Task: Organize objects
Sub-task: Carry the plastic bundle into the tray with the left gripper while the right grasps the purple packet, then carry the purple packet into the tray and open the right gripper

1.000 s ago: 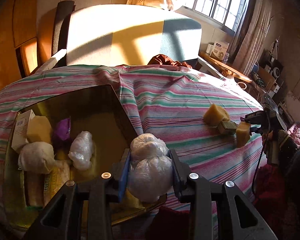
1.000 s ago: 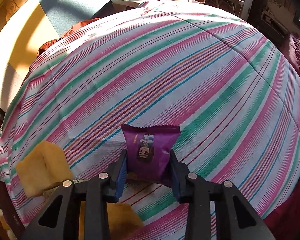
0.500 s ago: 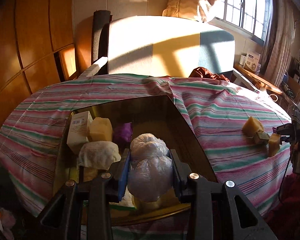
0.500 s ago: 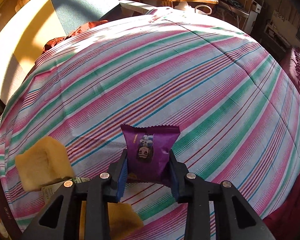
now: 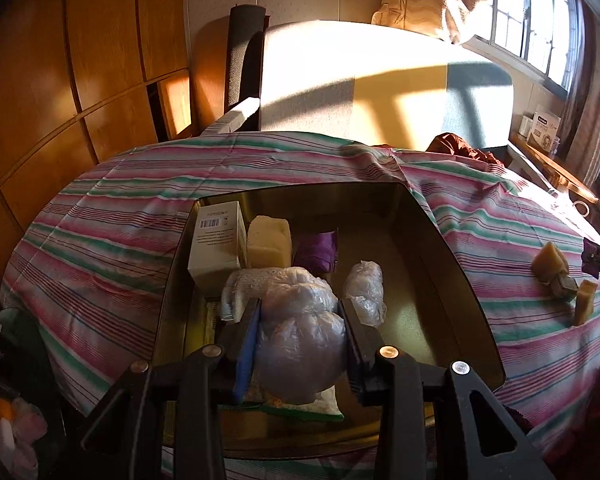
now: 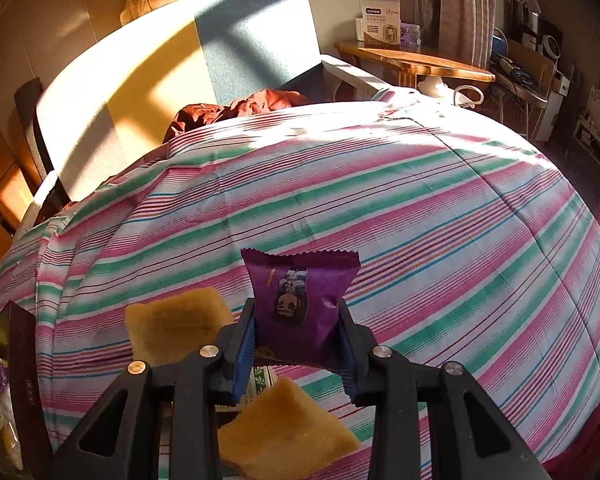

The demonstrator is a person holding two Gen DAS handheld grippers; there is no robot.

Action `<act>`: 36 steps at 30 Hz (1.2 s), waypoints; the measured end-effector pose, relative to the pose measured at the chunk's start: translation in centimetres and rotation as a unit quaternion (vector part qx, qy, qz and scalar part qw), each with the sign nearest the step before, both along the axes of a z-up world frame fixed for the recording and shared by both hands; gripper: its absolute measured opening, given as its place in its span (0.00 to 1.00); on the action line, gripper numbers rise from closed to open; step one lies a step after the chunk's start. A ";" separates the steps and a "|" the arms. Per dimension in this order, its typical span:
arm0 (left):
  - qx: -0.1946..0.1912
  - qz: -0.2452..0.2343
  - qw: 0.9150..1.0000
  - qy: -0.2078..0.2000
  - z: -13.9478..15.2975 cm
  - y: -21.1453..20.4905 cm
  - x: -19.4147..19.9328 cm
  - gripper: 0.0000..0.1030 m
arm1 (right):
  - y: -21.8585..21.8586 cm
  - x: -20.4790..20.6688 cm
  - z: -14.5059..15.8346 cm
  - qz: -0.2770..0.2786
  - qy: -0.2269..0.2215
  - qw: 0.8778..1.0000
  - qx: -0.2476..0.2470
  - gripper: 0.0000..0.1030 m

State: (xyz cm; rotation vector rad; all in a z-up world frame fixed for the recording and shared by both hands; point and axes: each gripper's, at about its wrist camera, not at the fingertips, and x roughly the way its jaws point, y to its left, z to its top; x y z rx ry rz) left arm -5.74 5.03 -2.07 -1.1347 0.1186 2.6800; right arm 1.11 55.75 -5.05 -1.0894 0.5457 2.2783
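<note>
Left wrist view, left to right: a dark tray point(image 5: 456, 280) lies on the striped cloth point(image 5: 112, 240) that covers the counter. At the tray's far left stands a white box point(image 5: 218, 248), then a yellow sponge point(image 5: 269, 242), a purple packet point(image 5: 316, 251) and a small plastic bundle point(image 5: 366, 292). The left gripper point(image 5: 300, 344) tilts down over the tray's near half, its jaws clenched on a clear plastic bag point(image 5: 300, 336), which hangs above a flat packet point(image 5: 300, 404) on the tray floor. Far right, well apart from the tray, two sponge pieces point(image 5: 550, 260) rest on the cloth beside the other gripper.

Right wrist view, left to right: the tray's corner point(image 6: 20, 360) shows at the left edge. A sponge point(image 6: 178, 328) lies just left of the right gripper point(image 6: 300, 336), which slopes down toward the cloth, jaws grasping a purple snack packet point(image 6: 300, 300) held upright, clear of the tray. A second sponge point(image 6: 286, 432) lies beneath the gripper.
</note>
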 end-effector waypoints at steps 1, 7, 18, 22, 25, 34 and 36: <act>-0.001 0.001 1.000 -0.002 -0.2 -0.1 -0.3 0.37 | -0.2 -0.3 0.0 0.005 0.001 1.000 0.001 0.34; 0.026 0.011 0.999 -0.038 -1.2 -0.6 -3.5 0.37 | -0.5 -0.3 0.1 0.014 0.010 1.000 -0.004 0.34; 0.059 0.028 0.994 -0.086 -2.6 0.8 -11.2 0.41 | -0.9 -0.5 0.6 0.032 0.026 0.999 -0.009 0.34; 0.030 0.018 0.997 -0.066 -2.9 2.7 -12.5 0.70 | -1.1 -0.6 0.7 0.040 0.026 0.999 -0.005 0.34; 0.030 0.028 0.997 -0.067 -2.9 2.8 -13.0 0.73 | -1.4 -0.8 0.7 0.049 0.024 0.999 0.000 0.34; 0.041 0.041 0.998 -0.025 -1.1 0.0 -8.0 0.81 | -4.9 -1.9 1.6 0.115 0.021 0.993 0.007 0.34; 0.043 0.039 0.998 -0.014 -0.8 -0.7 -6.4 0.83 | -7.6 -2.3 2.4 0.154 0.026 0.988 0.008 0.34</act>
